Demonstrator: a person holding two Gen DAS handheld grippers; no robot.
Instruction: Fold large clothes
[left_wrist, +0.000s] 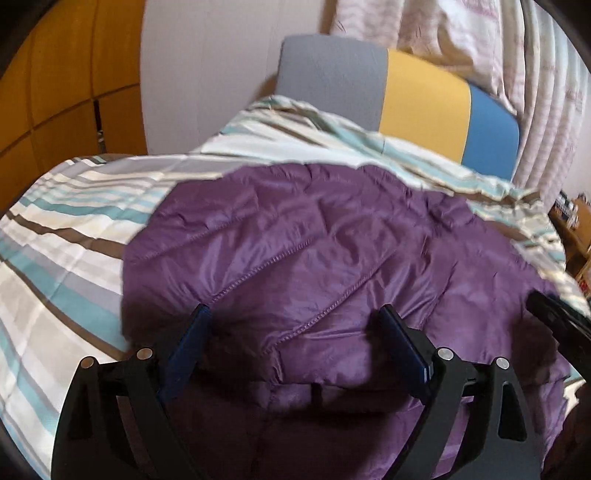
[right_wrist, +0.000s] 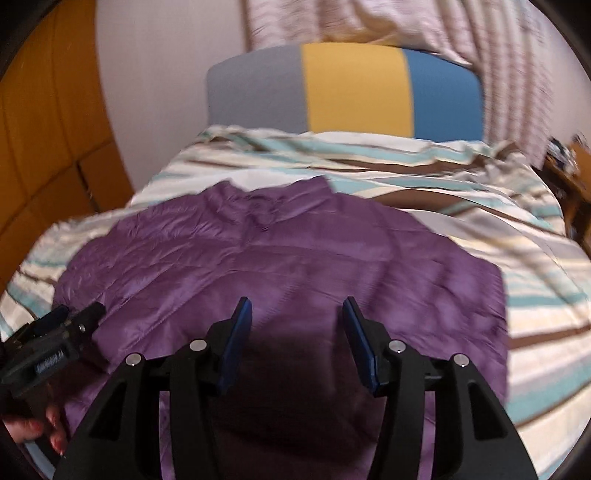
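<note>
Lengthwise along the striped bed (right_wrist: 480, 229), purple quilted jacket (right_wrist: 295, 258); left tongs (left_wrist: 295, 325) and right tongs (right_wrist: 297, 314) both released, empty.

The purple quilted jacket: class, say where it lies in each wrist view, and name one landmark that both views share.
Left wrist view: the purple quilted jacket fills the centre and lower right, spread on the striped bedding.
Right wrist view: the jacket lies across the centre and lower left, with bedding to its right.
Shared landmark: the grey, yellow and blue headboard behind the bed.
</note>
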